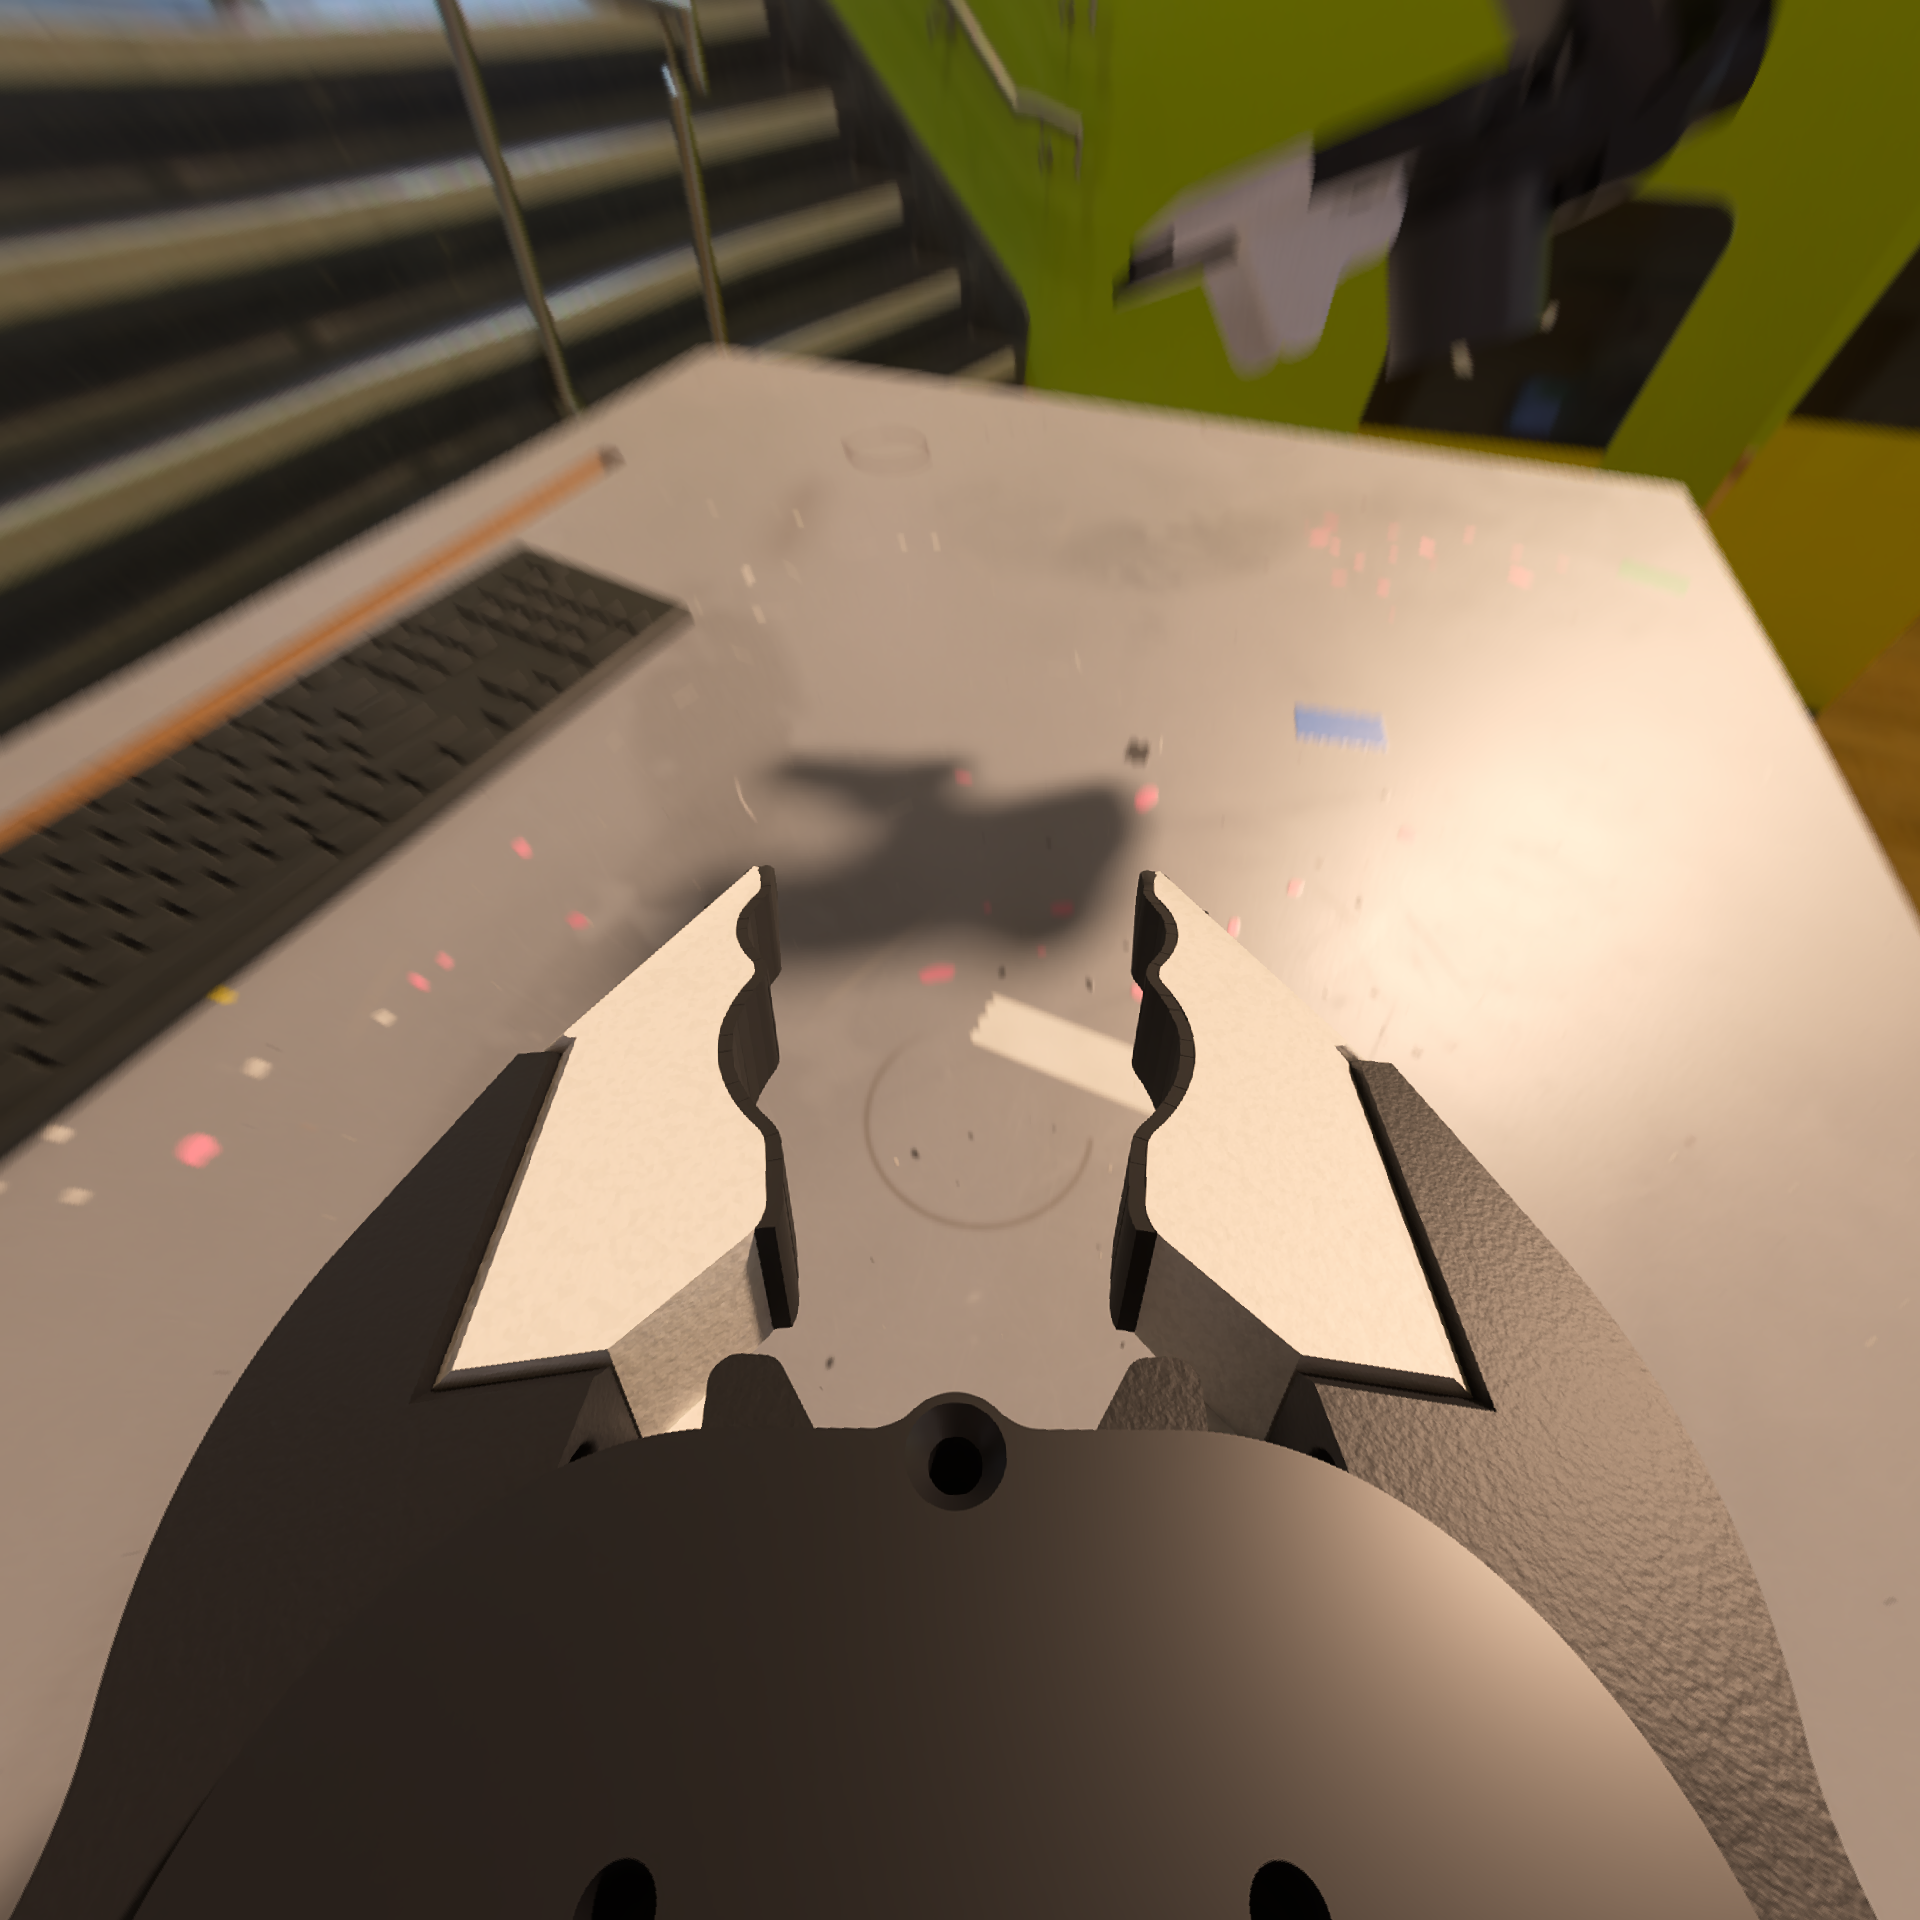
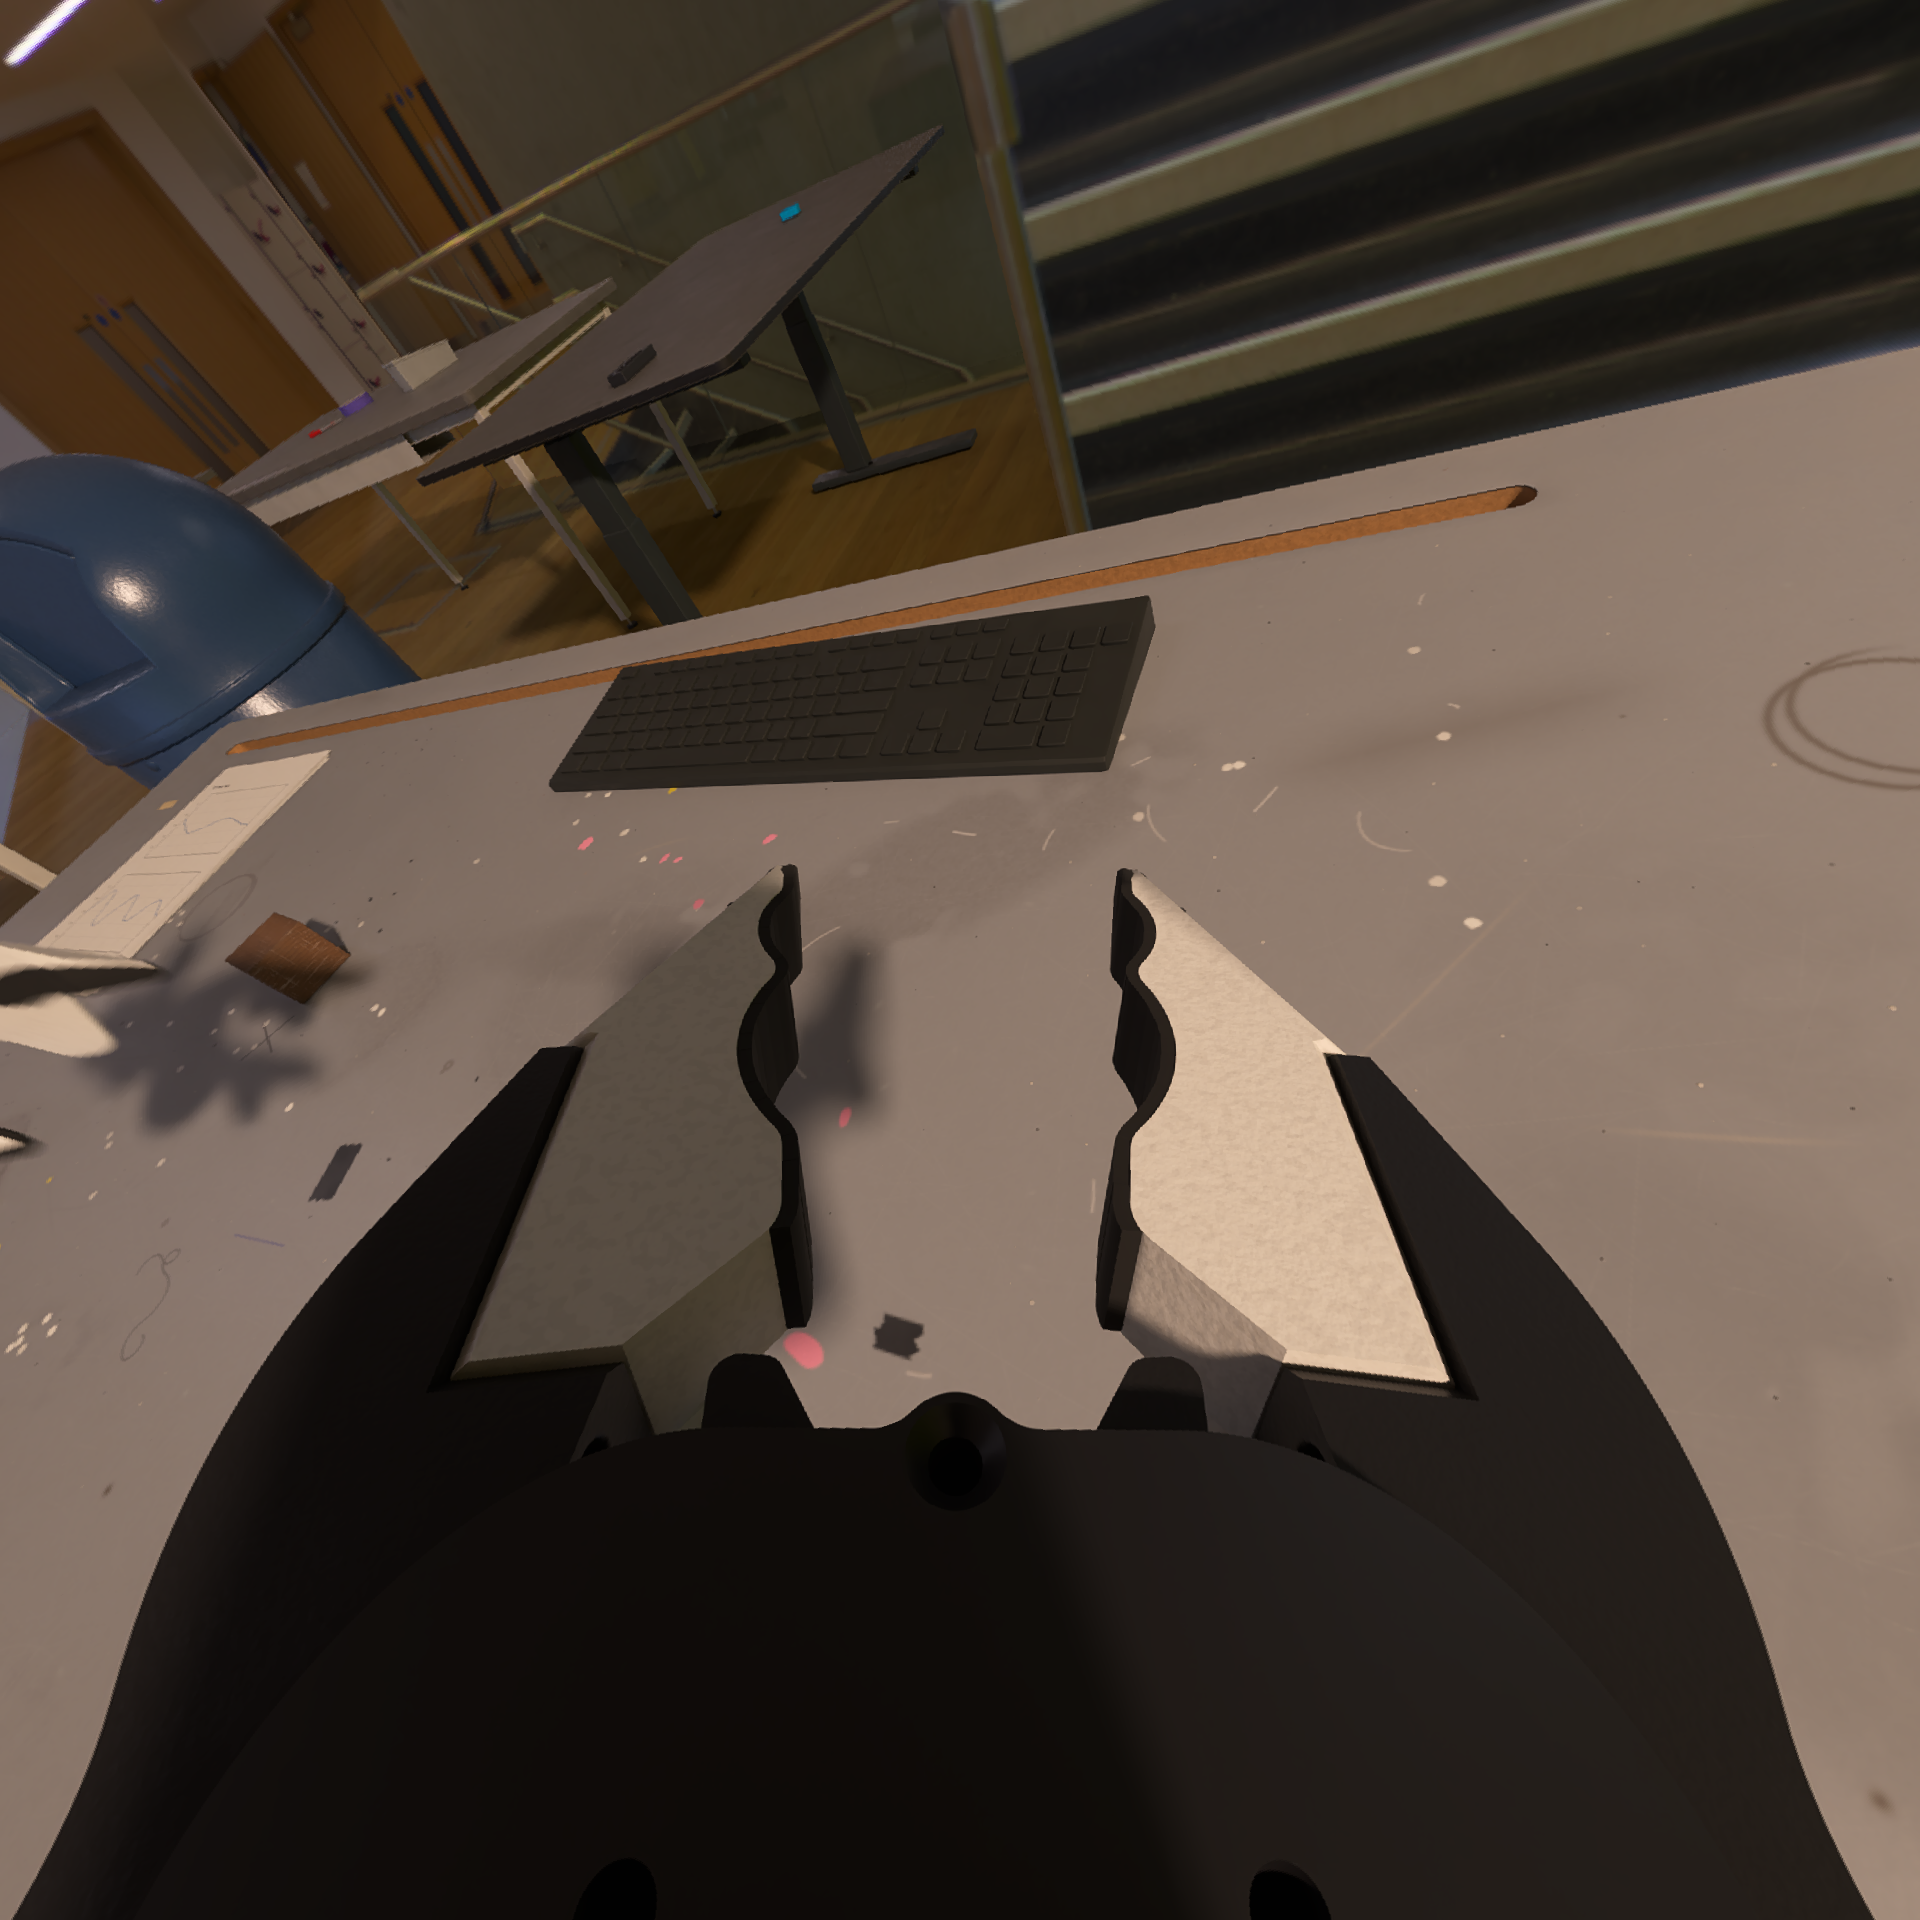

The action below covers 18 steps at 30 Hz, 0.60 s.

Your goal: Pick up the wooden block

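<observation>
The wooden block (image 2: 286, 954) is a small brown block lying tilted on the grey table (image 2: 1455, 1039), far left in the right wrist view. My right gripper (image 2: 954, 873) is open and empty above the table, well to the right of the block. White fingers (image 2: 62, 1023) of the left gripper show at the left edge, close to the block. In the left wrist view my left gripper (image 1: 951, 878) is open and empty over the table (image 1: 1507, 1039); the block is not in that view. The right gripper (image 1: 1278, 249) shows blurred at the top right.
A black keyboard (image 2: 862, 696) lies ahead, also at the left in the left wrist view (image 1: 312, 769), with a long orange strip (image 2: 1039, 592) behind it. A paper sheet (image 2: 187, 842) lies beyond the block. A blue bin (image 2: 156, 603) stands off the table.
</observation>
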Available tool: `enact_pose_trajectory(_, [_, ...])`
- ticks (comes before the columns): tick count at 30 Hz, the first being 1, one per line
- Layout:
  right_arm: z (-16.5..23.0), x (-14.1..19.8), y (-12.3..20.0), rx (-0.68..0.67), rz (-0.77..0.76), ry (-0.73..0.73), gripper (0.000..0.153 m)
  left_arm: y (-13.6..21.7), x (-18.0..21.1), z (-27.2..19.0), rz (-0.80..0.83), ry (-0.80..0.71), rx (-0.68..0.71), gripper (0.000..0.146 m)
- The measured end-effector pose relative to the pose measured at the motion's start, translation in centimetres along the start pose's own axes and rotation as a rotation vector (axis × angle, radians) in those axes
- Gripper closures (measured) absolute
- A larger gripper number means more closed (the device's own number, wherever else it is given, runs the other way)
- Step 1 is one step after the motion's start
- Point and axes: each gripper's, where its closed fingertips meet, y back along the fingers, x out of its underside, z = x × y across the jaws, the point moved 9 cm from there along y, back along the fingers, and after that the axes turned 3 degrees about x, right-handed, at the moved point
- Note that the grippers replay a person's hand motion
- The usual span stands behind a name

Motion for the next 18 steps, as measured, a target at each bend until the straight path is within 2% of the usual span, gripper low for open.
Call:
enact_pose_trajectory(3, [-0.1,0.0,0.0,-0.001,-0.003,-0.003,0.092,4.7,-3.9,0.0,-0.112,0.0,-0.073,0.075])
enact_pose_trajectory(5, [-0.1,0.0,0.1,0.002,-0.005,-0.005,0.092,8.5,-5.3,0.8,-0.121,0.018,-0.157,0.068])
enact_pose_trajectory(10, [-0.3,0.1,0.0,0.012,0.002,-0.009,0.092,16.1,-2.9,6.1,-0.025,0.254,-0.614,0.077])
enact_pose_trajectory(13, [-0.3,0.2,-0.1,0.019,0.011,-0.006,0.092,17.1,0.7,9.7,0.141,0.422,-0.776,0.077])
enact_pose_trajectory(16, [-0.3,0.3,-0.2,0.026,0.019,-0.001,0.092,15.9,4.2,12.8,0.263,0.571,-0.827,0.074])
enact_pose_trajectory(18, [-0.3,0.4,-0.2,0.029,0.023,0.0,0.092,15.0,6.3,14.2,0.323,0.613,-0.86,0.07])
